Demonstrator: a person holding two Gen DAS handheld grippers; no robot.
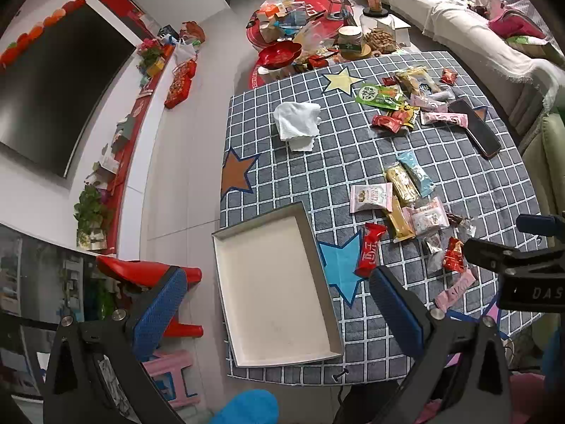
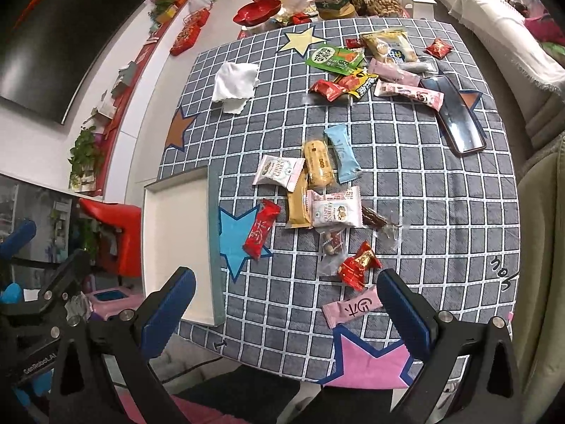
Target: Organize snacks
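A shallow white box (image 1: 275, 293) lies empty at the near left edge of the checked tablecloth; it also shows in the right wrist view (image 2: 176, 243). Several wrapped snacks lie scattered to its right: a red bar (image 2: 260, 229), a tan bar (image 2: 299, 205), a white cranberry pack (image 2: 337, 210), a red candy (image 2: 358, 265) and a pink bar (image 2: 351, 309). A second snack pile (image 2: 367, 67) lies farther back. My left gripper (image 1: 279, 312) is open above the box. My right gripper (image 2: 286, 312) is open above the near table edge, the pink bar beside its right finger.
A white cloth (image 2: 235, 84) lies at the far left of the table and a phone (image 2: 455, 116) at the right. A red round table (image 1: 300, 31) with jars and bowls stands behind. A sofa (image 1: 476, 31) runs along the right. Stools (image 1: 152, 279) stand left of the table.
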